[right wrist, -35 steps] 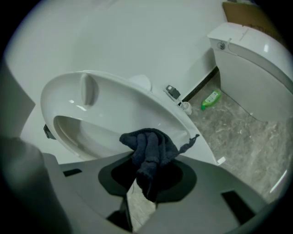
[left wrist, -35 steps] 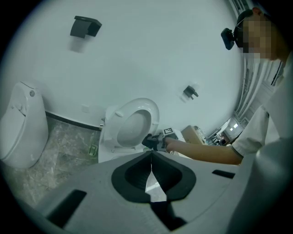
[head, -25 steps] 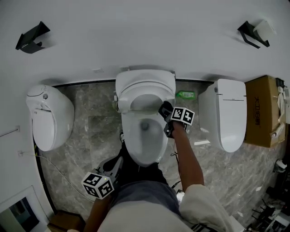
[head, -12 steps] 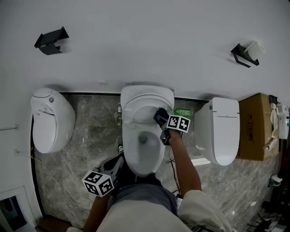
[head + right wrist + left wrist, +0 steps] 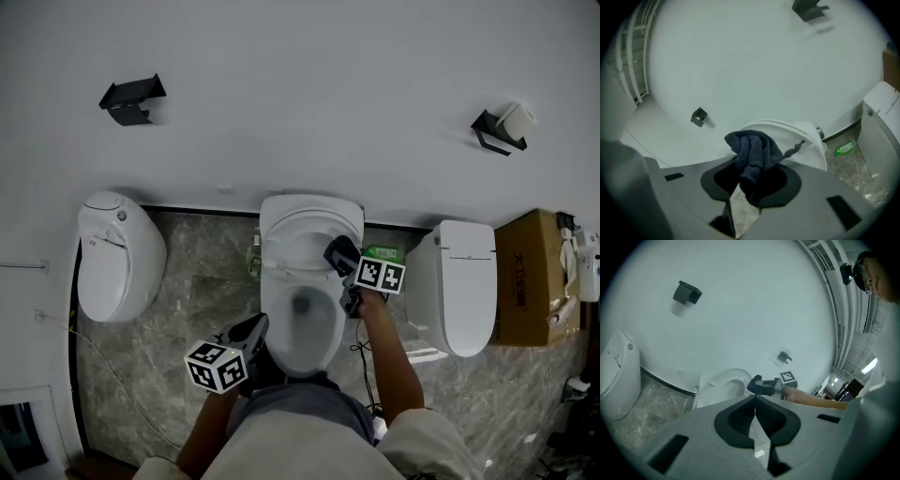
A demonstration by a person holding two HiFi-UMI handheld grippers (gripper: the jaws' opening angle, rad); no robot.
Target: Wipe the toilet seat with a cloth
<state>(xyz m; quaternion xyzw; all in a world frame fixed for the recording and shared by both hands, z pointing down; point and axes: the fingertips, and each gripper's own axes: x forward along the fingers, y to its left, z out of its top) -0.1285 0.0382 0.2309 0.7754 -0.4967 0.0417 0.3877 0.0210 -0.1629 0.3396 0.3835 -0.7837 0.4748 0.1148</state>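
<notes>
The white toilet (image 5: 281, 314) stands in the middle of the head view, its seat and lid (image 5: 309, 223) tipped up against the wall. My right gripper (image 5: 339, 253) hangs over the right side by the hinge, shut on a bunched dark blue cloth (image 5: 752, 151) that bulges out past the jaws. In the right gripper view the raised seat (image 5: 801, 136) lies just beyond the cloth. My left gripper (image 5: 253, 330) hovers at the bowl's front left, jaws pressed together with nothing in them. In the left gripper view its tips (image 5: 754, 397) point at the toilet (image 5: 719, 385) and the right gripper (image 5: 761, 385).
Another toilet (image 5: 120, 253) stands to the left and a closed one (image 5: 461, 281) to the right, with a cardboard box (image 5: 530, 277) beyond it. A green bottle (image 5: 380, 253) lies on the marble floor by the wall. Black holders (image 5: 131, 98) (image 5: 502, 127) hang on the wall.
My right gripper has lifted with the cloth still in it and rolled a little. The left gripper has risen slightly by the bowl's front. The head view has tilted up the wall.
</notes>
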